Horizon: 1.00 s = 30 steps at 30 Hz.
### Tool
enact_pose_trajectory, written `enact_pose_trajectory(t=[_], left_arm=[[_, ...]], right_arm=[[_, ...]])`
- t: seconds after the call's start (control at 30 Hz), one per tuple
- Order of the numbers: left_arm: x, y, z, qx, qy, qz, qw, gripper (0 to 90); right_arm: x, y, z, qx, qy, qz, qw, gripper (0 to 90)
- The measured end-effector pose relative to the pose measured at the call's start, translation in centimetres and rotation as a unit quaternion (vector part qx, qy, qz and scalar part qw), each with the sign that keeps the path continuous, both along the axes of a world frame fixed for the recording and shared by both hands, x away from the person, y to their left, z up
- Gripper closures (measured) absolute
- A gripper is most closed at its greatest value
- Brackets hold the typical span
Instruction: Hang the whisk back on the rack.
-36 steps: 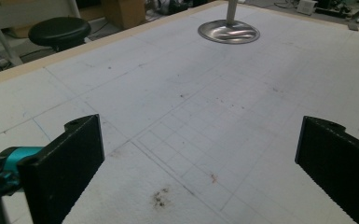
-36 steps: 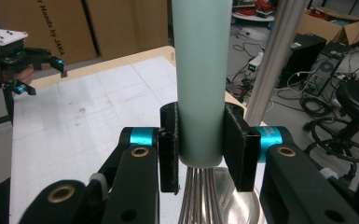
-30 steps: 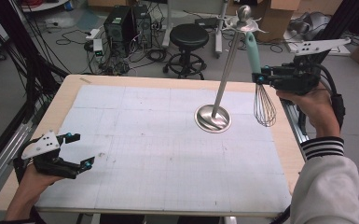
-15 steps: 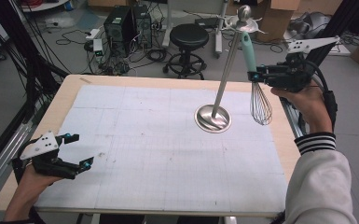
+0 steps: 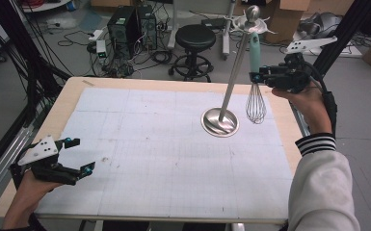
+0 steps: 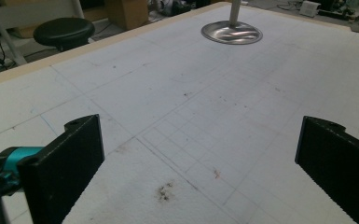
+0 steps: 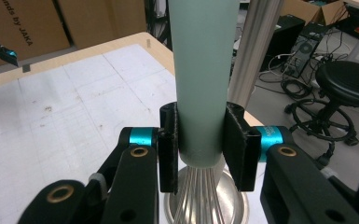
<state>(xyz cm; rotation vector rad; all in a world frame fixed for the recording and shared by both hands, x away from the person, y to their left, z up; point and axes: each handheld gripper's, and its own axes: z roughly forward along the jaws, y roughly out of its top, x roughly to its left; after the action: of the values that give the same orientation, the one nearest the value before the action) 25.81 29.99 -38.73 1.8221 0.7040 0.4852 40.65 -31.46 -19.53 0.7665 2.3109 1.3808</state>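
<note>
A whisk [image 5: 256, 98] with a pale green handle [image 7: 201, 79] and wire head hangs upright beside a metal stand [image 5: 233, 72] at the table's far right. My right gripper [image 5: 259, 77] is shut on the bottom of the handle, just above the wires; both pads press its sides in the right gripper view, where the right gripper [image 7: 200, 149] shows. The handle's top reaches up near the hooks under the stand's ball top [image 5: 252, 13]. The stand's round base [image 5: 220, 121] rests on the mat and shows far off as the base [image 6: 231, 32]. My left gripper [image 5: 77, 155] stands open above the near-left mat, the left gripper [image 6: 198, 154] with nothing between its jaws.
A white gridded mat [image 5: 173, 144] covers the wooden table [image 5: 67, 101]. Behind the table stand a black stool [image 5: 195, 36], computer towers [image 5: 125, 24] with cables, and cardboard boxes [image 5: 284, 19]. Dark frame rails [image 5: 9, 139] run along the table's left side.
My right gripper has carried the whisk a little to the left, closer to the stand's pole. The left gripper has stayed where it was.
</note>
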Motion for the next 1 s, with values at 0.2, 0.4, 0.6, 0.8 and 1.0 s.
enact_pose_trajectory(t=[0.2, 0.4, 0.6, 0.8, 1.0], left_arm=[[0.0, 0.0, 0.0, 0.0, 0.0, -0.001, 1.0, 1.7], [0.0, 0.1, 0.0, 0.001, 0.0, -0.002, 1.0, 1.7], [-0.1, 0.1, -0.1, 0.003, 0.001, -0.001, 1.0, 1.7], [0.1, -0.1, 0.1, 0.001, -0.001, -0.003, 1.0, 1.7], [0.3, -0.2, 0.0, 0.004, 0.001, -0.004, 1.0, 1.7]], right_arm=[[0.2, 0.6, -0.2, -0.005, -0.002, -0.009, 0.9999, 67.6], [0.2, 0.7, -0.4, -0.011, 0.005, -0.025, 0.9996, 62.5], [-0.6, 0.0, -1.1, 0.004, 0.002, -0.03, 0.9996, 58.7], [-1.9, -0.8, -2.3, 0.007, 0.006, -0.023, 0.9997, 56.2], [-3.4, -0.5, -3.0, -0.02, 0.021, -0.014, 0.9995, 50.5]])
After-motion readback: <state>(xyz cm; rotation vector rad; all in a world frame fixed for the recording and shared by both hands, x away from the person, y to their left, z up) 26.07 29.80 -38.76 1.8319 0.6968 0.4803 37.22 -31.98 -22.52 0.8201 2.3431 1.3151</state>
